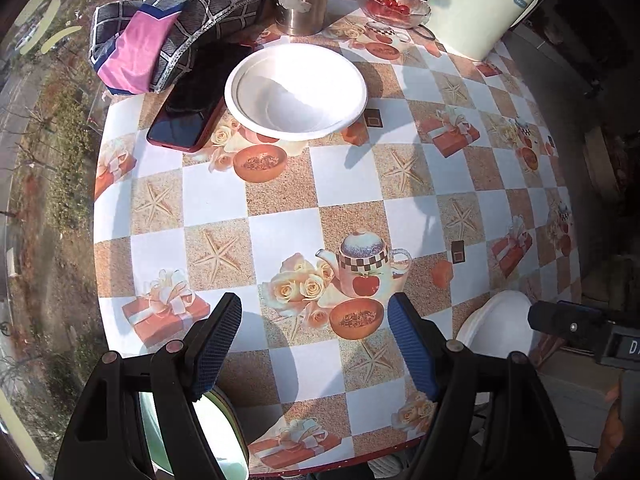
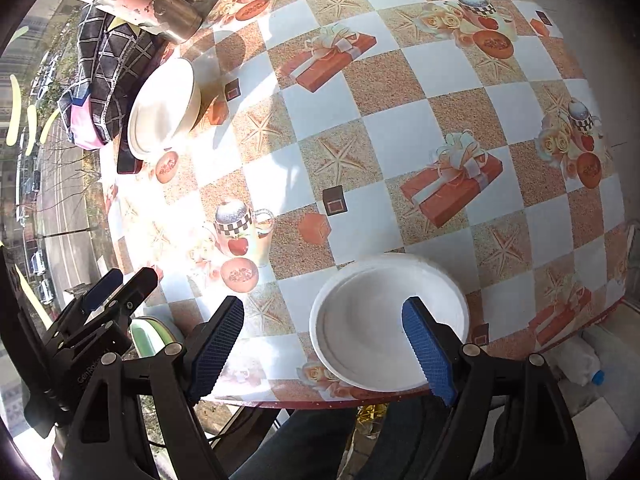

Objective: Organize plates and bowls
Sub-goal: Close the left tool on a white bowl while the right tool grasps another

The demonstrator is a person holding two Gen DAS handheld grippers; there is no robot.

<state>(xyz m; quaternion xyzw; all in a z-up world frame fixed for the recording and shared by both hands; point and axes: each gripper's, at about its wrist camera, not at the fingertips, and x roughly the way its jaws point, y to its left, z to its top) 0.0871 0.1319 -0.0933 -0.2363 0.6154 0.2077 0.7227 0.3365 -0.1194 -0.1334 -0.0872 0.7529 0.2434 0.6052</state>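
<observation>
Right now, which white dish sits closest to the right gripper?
The white plate at the table's near edge, directly under the open right gripper. The other white dish, the deeper bowl, stands at the far side beside the phone and patterned cloth.

The left tool is pointed steeply downward, its blue pads spread wide with nothing gripped between them; the right tool is likewise angled down, parted wide and empty.
</observation>
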